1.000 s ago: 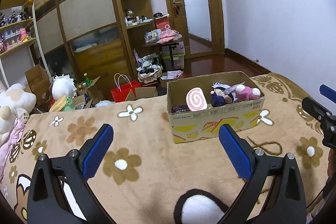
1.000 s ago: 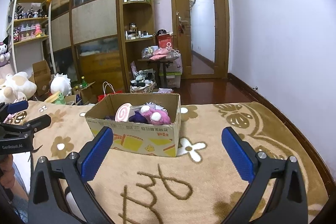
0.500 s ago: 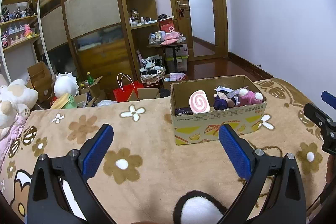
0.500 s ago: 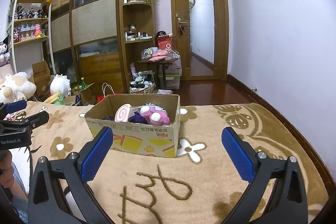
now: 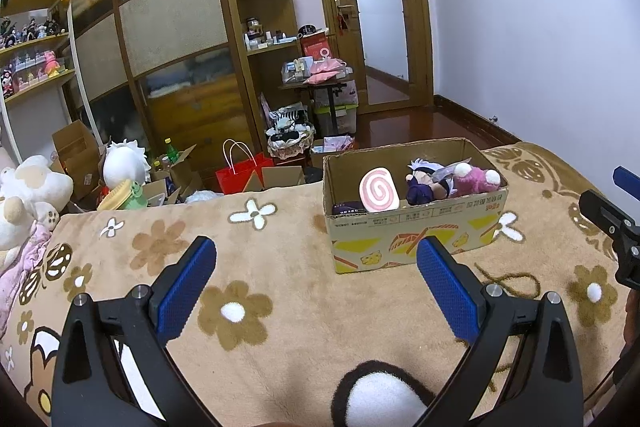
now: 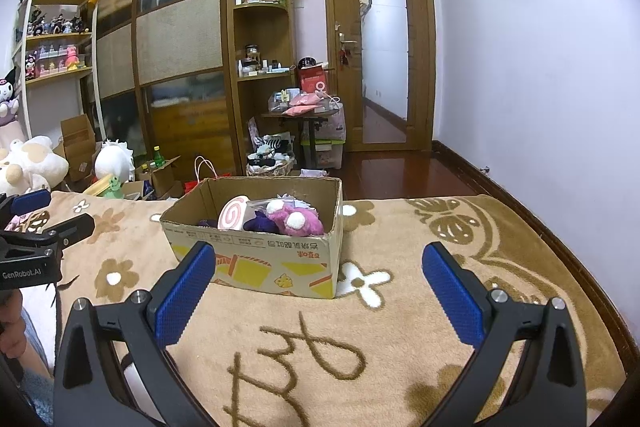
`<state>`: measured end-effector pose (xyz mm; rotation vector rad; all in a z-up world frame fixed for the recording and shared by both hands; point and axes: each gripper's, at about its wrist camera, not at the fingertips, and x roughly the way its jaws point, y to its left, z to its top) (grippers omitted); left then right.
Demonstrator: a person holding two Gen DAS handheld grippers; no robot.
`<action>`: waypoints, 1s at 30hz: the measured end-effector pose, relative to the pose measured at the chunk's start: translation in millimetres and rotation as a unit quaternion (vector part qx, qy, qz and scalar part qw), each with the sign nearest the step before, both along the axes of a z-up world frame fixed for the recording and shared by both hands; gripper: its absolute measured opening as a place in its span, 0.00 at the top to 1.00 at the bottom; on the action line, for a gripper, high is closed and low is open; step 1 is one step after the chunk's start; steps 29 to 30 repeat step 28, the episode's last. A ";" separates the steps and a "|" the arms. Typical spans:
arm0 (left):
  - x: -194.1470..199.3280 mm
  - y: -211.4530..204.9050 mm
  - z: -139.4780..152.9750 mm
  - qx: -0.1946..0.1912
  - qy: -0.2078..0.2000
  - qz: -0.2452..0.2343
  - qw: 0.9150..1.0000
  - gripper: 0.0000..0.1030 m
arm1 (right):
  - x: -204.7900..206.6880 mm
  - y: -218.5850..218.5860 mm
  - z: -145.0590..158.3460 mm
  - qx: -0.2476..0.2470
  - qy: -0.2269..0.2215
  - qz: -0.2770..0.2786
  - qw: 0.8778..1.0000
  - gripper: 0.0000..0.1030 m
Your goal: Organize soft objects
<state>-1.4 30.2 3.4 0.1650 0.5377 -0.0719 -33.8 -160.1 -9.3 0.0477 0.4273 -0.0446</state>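
A cardboard box [image 5: 416, 227] sits on the tan flowered blanket [image 5: 280, 307], and inside it lie a pink swirl cushion [image 5: 379, 189], a purple plush [image 5: 424, 189] and a pink plush [image 5: 476, 181]. The left gripper [image 5: 316, 263] hangs over the blanket short of the box, fingers wide and empty; the right gripper [image 6: 320, 267] faces the box from the other side, fingers likewise spread wide with nothing between them. No loose toy shows on the blanket within easy reach; a big white plush [image 5: 32, 191] sits at the far left edge, and another white plush [image 5: 124, 165] is off the bed. The risk, I judge, is a reach for that far plush dragging the blanket or knocking the light box, or one gripper clipping the other as they cross.
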 end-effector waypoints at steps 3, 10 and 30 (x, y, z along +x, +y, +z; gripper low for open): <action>0.0 -0.2 0.2 0.000 0.000 0.000 1.000 0.03 | -0.9 -1.1 -0.2 0.001 0.000 -0.001 1.000 0.00; -0.4 -0.8 -0.7 0.002 0.000 -0.001 1.000 0.03 | -0.9 -1.4 -0.9 0.000 -0.001 0.000 1.000 0.00; 0.5 -1.3 -3.0 0.001 0.000 -0.002 1.000 0.03 | -1.7 -2.0 -0.4 0.003 -0.001 -0.002 1.000 0.00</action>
